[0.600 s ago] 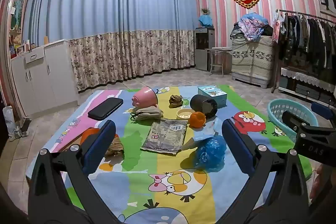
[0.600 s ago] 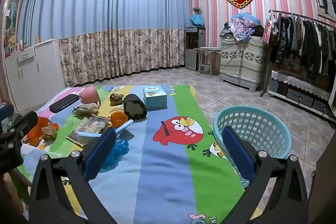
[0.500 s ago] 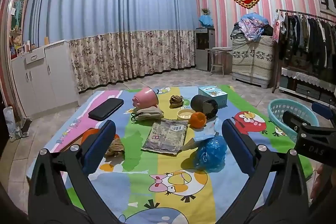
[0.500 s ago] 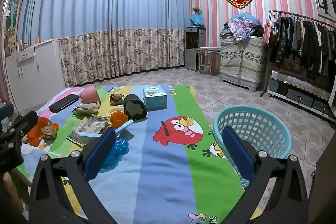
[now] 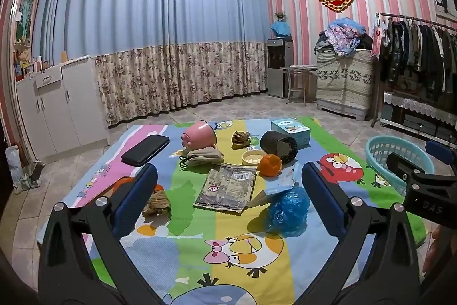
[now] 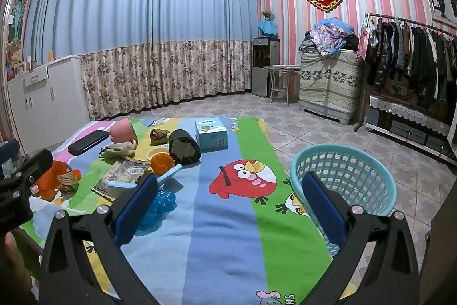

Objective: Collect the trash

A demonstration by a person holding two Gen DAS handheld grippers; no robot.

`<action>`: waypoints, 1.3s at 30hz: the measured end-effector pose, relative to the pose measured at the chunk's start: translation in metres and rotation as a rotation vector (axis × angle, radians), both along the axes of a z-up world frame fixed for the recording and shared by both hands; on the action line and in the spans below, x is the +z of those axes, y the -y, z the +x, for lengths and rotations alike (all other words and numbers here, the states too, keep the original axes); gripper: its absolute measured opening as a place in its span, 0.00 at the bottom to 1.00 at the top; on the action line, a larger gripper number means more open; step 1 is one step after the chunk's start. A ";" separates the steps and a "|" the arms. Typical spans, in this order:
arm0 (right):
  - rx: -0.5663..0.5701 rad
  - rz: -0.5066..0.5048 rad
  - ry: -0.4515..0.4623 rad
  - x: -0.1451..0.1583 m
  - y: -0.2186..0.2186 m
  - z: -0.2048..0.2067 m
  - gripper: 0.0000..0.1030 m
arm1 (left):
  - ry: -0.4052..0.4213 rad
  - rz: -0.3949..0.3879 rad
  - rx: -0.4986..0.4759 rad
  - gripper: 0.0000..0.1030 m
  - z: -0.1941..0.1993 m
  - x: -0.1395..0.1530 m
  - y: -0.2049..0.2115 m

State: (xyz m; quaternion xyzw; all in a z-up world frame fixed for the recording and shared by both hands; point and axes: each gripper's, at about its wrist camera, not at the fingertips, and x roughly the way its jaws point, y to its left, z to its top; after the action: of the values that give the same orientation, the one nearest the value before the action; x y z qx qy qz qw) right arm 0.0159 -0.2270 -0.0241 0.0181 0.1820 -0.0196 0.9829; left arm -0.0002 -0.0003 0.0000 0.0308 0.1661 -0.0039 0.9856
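On the cartoon play mat lies scattered trash: a crumpled blue plastic bag, a flat printed wrapper, an orange peel, a brown crumpled scrap and a white-blue paper piece. My left gripper hovers open above the mat's near part, nothing between its fingers. My right gripper is also open and empty, over the mat's blue stripe. The teal laundry basket stands on the floor right of the mat. The blue bag sits just behind the right gripper's left finger.
Farther back on the mat are a pink pot, a black case, a black cylinder, a small blue box, a yellow dish and a beige pouch. White cabinets stand left, a clothes rack right.
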 end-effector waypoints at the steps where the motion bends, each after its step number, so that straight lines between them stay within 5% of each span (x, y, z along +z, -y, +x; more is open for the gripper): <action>1: 0.001 0.000 0.000 0.000 0.000 0.000 0.96 | 0.001 0.000 0.000 0.95 0.000 0.000 0.000; 39: -0.009 -0.002 0.012 0.001 0.002 -0.003 0.96 | -0.001 0.007 0.003 0.95 0.004 0.002 0.003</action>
State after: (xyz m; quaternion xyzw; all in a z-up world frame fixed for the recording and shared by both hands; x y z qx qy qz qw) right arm 0.0128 -0.2293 -0.0230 0.0182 0.1759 -0.0242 0.9840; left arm 0.0035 -0.0031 0.0023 0.0343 0.1667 -0.0018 0.9854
